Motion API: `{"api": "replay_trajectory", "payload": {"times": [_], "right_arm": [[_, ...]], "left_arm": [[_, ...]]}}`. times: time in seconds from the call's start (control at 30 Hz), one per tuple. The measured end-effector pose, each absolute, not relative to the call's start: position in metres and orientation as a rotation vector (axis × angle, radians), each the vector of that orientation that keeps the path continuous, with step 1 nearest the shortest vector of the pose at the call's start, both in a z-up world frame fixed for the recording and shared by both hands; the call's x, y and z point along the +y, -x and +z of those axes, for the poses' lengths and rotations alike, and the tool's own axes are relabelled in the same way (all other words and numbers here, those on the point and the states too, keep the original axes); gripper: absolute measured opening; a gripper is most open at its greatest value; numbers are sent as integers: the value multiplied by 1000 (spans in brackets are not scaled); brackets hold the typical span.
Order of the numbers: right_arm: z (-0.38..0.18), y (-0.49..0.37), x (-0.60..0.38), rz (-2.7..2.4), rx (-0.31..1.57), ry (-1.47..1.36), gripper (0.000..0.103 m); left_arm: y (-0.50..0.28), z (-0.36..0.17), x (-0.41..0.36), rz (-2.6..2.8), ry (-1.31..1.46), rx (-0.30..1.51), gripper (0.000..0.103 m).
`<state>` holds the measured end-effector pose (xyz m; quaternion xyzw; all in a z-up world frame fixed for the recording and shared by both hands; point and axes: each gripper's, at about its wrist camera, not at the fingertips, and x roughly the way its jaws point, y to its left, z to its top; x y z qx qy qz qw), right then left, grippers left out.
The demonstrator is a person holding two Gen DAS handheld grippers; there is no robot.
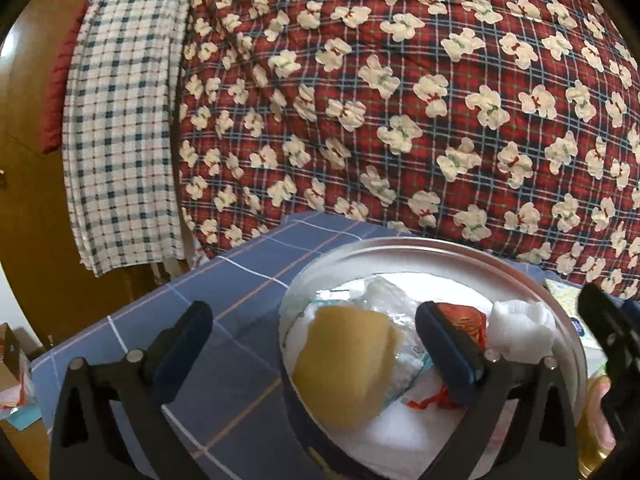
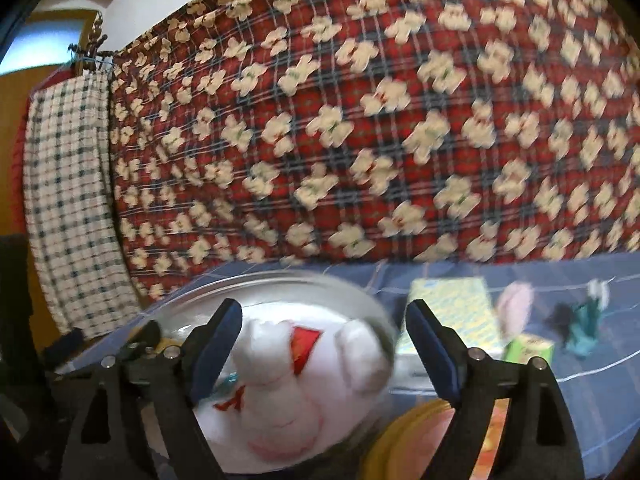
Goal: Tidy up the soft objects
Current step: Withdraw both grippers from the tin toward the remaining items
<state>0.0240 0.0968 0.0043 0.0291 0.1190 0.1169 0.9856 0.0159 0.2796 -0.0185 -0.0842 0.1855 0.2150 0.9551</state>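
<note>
Left claw [image 1: 316,348]: jaws spread wide and holding nothing; a yellow sponge-like pad [image 1: 344,364] lies loose between them in the bowl.
Right claw [image 2: 324,344]: also well open and empty, poised over a white plush toy [image 2: 288,380] whose red patch shows between the fingers.
Why so placed: both claws stand over the bowl with jaws apart, which I judge to mean the soft things sit there as their gathering place.
Metal bowl [image 1: 400,248]: round, shiny, resting on the blue checked cloth [image 1: 224,280] of the bench; it holds the yellow pad, crumpled clear plastic wrapping [image 1: 380,300], a red-orange item [image 1: 464,316], and white soft stuff [image 1: 520,324].
Outside the bowl: a patterned box [image 2: 452,312], a pink soft piece [image 2: 516,308], and a dark teal item [image 2: 580,324] lie apart on the cloth, blurred, probably yet to be collected.
Backdrop: a red plaid quilt with bears [image 1: 400,100] and a checked towel [image 1: 120,128] hang behind.
</note>
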Motion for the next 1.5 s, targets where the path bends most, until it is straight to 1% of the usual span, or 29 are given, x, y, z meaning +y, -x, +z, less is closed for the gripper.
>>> {"api": "replay_trajectory", "payload": {"times": [0.13, 0.27, 0.53, 0.63, 0.7, 0.8, 0.97, 1.27, 1.5], "right_arm": [[5, -30, 90, 214, 272, -51, 86], [2, -33, 90, 320, 316, -84, 86], [-11, -48, 127, 271, 360, 182, 86], [-17, -60, 126, 233, 414, 214, 86], [-17, -62, 119, 138, 410, 223, 86], [-13, -59, 103, 77, 387, 168, 86], [-7, -51, 87, 187, 387, 9, 86], [1, -27, 84, 221, 286, 11, 86], [-3, -20, 53, 188, 326, -17, 86]], "left_arm": [[-16, -18, 279, 441, 172, 383, 103], [-15, -18, 279, 448, 171, 380, 103], [-11, -21, 288, 468, 214, 381, 103], [-9, -21, 289, 478, 222, 373, 103], [-8, -21, 288, 481, 216, 371, 103], [-10, -20, 285, 482, 202, 374, 103], [-10, -18, 281, 490, 180, 372, 103], [-6, -15, 267, 464, 144, 350, 103], [-4, -13, 263, 450, 139, 340, 103]]}}
